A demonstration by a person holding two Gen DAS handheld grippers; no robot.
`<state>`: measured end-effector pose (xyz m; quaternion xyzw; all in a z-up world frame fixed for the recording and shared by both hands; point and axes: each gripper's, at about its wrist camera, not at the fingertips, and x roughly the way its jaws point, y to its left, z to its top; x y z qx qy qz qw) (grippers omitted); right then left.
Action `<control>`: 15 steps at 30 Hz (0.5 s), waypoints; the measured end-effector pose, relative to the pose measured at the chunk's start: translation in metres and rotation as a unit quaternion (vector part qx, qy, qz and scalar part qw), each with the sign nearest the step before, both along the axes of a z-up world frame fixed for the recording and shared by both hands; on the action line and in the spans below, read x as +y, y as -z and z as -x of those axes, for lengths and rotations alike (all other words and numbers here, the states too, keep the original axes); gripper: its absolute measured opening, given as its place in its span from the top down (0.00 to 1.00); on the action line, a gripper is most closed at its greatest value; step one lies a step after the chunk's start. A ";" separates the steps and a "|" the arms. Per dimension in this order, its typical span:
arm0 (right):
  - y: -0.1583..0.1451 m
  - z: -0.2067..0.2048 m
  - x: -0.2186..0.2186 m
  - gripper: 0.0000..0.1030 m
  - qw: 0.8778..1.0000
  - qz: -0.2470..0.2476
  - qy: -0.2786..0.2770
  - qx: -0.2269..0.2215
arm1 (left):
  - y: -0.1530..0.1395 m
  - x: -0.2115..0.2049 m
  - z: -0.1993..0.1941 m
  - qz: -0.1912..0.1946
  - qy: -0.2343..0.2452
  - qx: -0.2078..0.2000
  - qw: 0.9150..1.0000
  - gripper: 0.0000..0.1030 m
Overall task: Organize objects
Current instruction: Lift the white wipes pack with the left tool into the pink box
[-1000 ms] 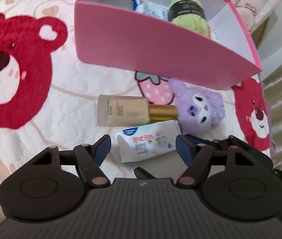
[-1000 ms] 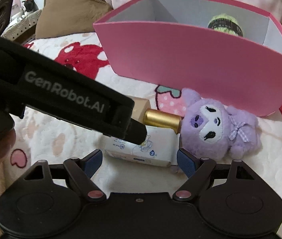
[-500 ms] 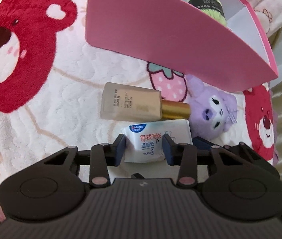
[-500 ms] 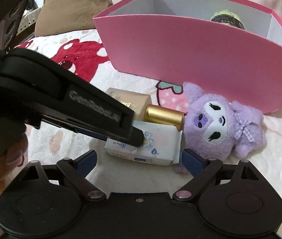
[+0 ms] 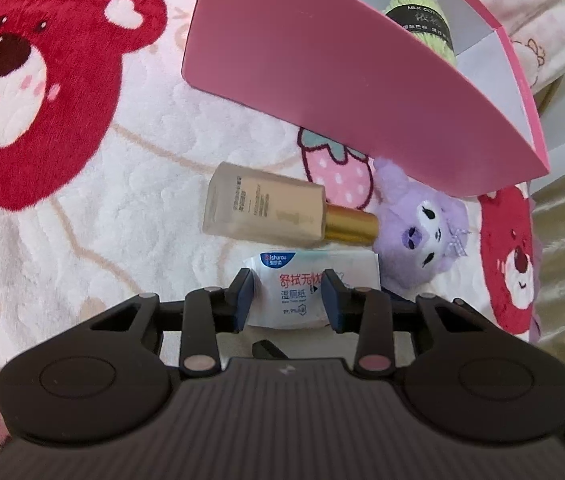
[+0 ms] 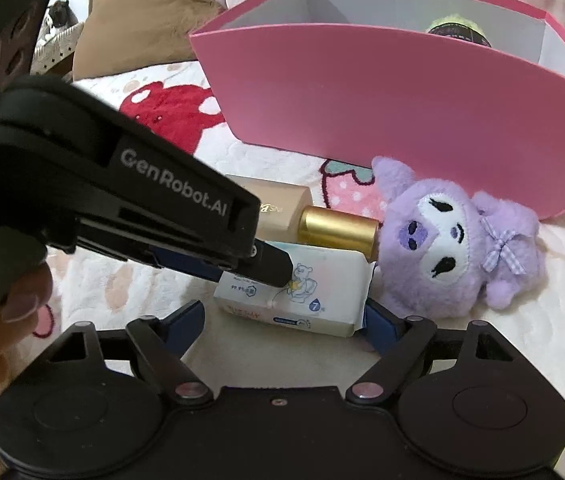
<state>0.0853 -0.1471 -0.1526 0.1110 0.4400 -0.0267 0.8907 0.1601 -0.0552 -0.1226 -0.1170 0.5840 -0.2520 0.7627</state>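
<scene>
- Wet-wipes pack (image 5: 302, 288) lies on the bear-print blanket (image 5: 82, 216), crowded: a foundation bottle (image 5: 266, 208) touches its far edge, a purple plush toy (image 5: 426, 232) sits just beside its right end, and a pink box (image 5: 342, 80) stands beyond.
- Bare blanket lies open to the left.
- Left gripper (image 5: 288, 296), tilted steeply down, has just been closing and pinches the pack.
- Right gripper (image 6: 282, 320) hangs wide, its fingers either side of the pack.
</scene>
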 end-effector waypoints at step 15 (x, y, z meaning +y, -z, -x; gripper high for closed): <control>-0.013 0.005 -0.002 0.23 1.000 0.027 0.004 0.005 | -0.011 -0.002 0.016 -0.011 0.025 -0.022 0.999 0.66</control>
